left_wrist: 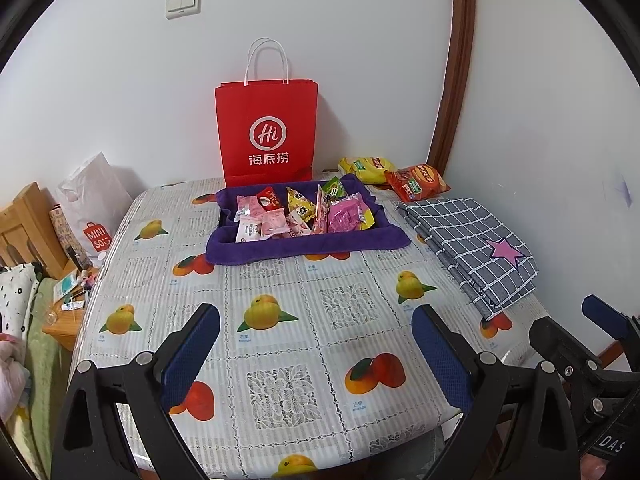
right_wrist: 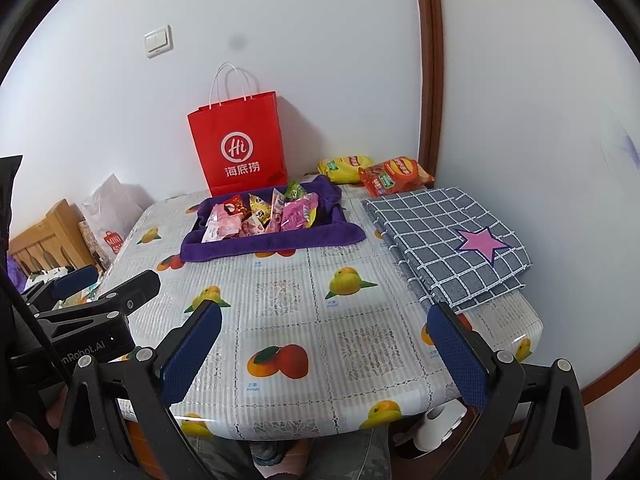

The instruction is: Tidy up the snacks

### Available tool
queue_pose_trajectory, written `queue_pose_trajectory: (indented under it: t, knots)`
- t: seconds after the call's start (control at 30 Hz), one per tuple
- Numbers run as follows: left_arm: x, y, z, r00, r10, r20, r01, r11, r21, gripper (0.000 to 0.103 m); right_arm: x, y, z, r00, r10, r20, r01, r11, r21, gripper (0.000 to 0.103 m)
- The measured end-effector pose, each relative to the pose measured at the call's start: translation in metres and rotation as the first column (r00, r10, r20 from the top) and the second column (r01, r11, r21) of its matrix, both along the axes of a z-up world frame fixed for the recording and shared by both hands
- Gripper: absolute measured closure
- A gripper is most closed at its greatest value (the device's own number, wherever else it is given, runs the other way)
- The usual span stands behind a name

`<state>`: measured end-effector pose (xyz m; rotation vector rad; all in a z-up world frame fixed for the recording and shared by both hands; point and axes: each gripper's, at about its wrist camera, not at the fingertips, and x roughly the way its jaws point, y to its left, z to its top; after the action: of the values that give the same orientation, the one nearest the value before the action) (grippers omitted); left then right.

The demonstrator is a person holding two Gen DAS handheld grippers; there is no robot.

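A purple towel-lined tray at the back of the table holds several small snack packets, pink, yellow and green. Behind it to the right lie a yellow chip bag and a red chip bag. A red paper bag stands against the wall. My left gripper hangs open over the near table edge, nothing between its blue pads. My right gripper is open too, empty, and also shows at the right edge of the left wrist view.
A folded grey checked cloth with a pink star lies along the table's right side by the wall. The fruit-print tablecloth covers the table. A white shopping bag and a wooden bedside stand sit left.
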<state>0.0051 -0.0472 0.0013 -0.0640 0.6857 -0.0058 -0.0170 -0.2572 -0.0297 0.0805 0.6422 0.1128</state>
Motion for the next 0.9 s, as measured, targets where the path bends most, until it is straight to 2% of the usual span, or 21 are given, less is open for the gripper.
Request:
queue_pose_trajectory:
  t: [0.9]
  knots:
    - [-0.0008,-0.001,-0.0047,1.0,-0.004,-0.004,0.004,1.0,-0.001,0.006,-0.0002,-0.0013,-0.0016,1.0,0.0,-0.002,0.0,1.0,0.007,0.002]
